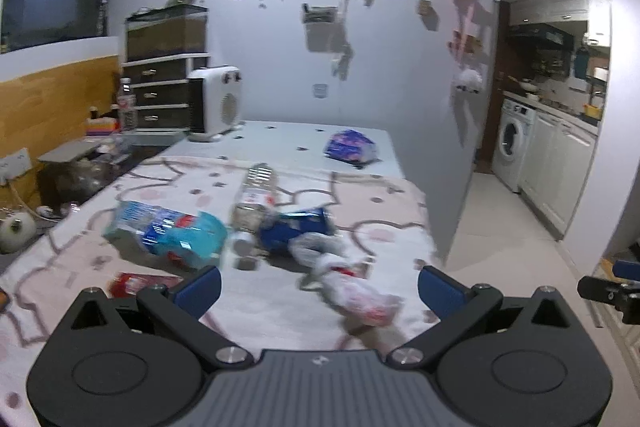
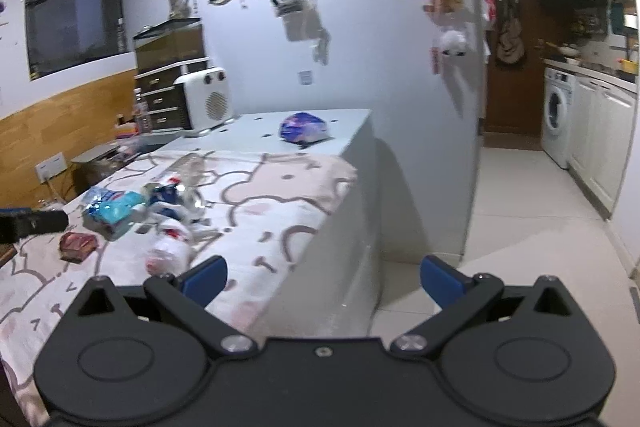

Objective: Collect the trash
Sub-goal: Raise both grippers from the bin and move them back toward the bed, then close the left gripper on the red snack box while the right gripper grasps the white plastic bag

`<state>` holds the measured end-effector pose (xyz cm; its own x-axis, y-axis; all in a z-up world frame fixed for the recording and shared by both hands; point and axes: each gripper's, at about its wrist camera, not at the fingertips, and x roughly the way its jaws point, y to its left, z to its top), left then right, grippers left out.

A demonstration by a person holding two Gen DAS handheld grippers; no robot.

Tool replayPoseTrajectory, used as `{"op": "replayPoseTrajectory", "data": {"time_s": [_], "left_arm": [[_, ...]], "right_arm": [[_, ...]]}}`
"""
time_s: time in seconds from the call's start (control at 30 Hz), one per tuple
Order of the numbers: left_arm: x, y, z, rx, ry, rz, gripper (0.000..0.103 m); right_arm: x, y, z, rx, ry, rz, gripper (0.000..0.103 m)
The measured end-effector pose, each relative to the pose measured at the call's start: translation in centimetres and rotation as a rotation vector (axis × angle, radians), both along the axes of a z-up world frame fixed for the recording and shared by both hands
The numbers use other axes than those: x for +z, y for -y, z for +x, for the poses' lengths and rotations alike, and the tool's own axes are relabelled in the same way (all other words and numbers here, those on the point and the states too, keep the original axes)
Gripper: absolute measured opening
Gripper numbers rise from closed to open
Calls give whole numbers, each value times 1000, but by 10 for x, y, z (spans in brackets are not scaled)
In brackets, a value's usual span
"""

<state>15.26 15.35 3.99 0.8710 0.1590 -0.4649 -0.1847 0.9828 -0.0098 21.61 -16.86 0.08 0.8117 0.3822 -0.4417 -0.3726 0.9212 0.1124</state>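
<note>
Left wrist view gives us the left gripper (image 1: 320, 287) spread wide and empty above the patterned tablecloth (image 1: 400, 203). Ahead of it we see the trash together: a clear plastic bottle (image 1: 254, 199), a blue wrapper (image 1: 294, 229), a teal packet (image 1: 172, 231), a crumpled white bag (image 1: 352, 291) nearest the fingers, and a red wrapper (image 1: 138, 283) at the left. We see a purple packet (image 1: 350, 147) well apart, farther back. Our right gripper (image 2: 324, 279) is likewise wide open, holding nothing, over the table's edge.
</note>
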Motion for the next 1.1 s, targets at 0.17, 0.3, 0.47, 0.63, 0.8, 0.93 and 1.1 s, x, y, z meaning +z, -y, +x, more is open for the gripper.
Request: {"op": "replayPoseTrajectory", "data": {"time_s": [0.17, 0.3, 0.47, 0.63, 0.8, 0.93, 1.1], "left_arm": [[13, -39, -8, 53, -7, 44, 103], [15, -75, -14, 110, -23, 65, 103], [9, -116, -15, 146, -68, 76, 103], [-16, -146, 2, 125, -138, 49, 103], [-44, -163, 28, 105, -183, 40, 103], [-67, -174, 51, 94, -221, 22, 103], [-98, -189, 79, 108, -261, 26, 103]], "right_arm": [[-3, -37, 12, 52, -14, 6, 103], [-7, -68, 22, 92, -30, 1, 103], [-13, -100, 31, 133, -44, -3, 103], [-21, -124, 42, 175, -66, 7, 103], [-29, -142, 53, 193, -75, 23, 103], [-38, -152, 64, 188, -84, 20, 103], [-47, -158, 73, 186, -84, 27, 102]]}}
